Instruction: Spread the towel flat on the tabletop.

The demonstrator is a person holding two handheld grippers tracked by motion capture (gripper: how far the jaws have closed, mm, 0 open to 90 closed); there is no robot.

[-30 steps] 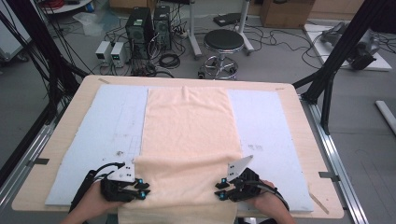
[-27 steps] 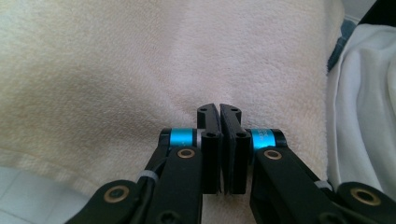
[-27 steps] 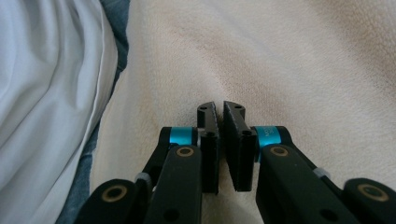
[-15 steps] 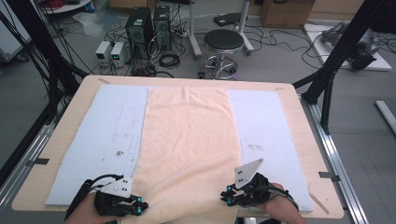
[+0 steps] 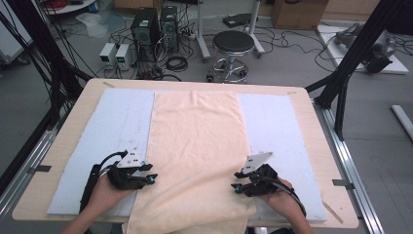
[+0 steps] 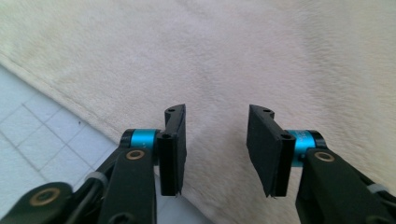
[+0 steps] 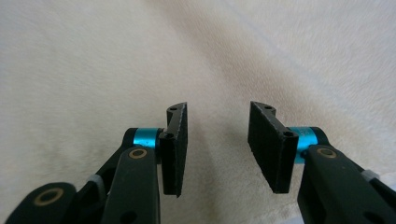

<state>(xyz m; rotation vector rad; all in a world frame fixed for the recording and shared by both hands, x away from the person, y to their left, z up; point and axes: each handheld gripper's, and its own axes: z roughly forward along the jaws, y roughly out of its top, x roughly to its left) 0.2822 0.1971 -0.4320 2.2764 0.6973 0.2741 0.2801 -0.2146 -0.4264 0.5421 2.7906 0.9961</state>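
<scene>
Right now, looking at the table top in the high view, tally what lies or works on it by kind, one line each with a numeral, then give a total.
Peach towel: 1
Pale blue mat: 1
Hand-held grippers: 2, the left hand-held gripper and the right hand-held gripper, both with jaws apart over the towel, having just been opening, nothing between them
Total: 4

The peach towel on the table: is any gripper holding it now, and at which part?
Nothing is held. The left gripper and right gripper have just been opening; their jaws stand apart, empty, above the peach towel.
</scene>
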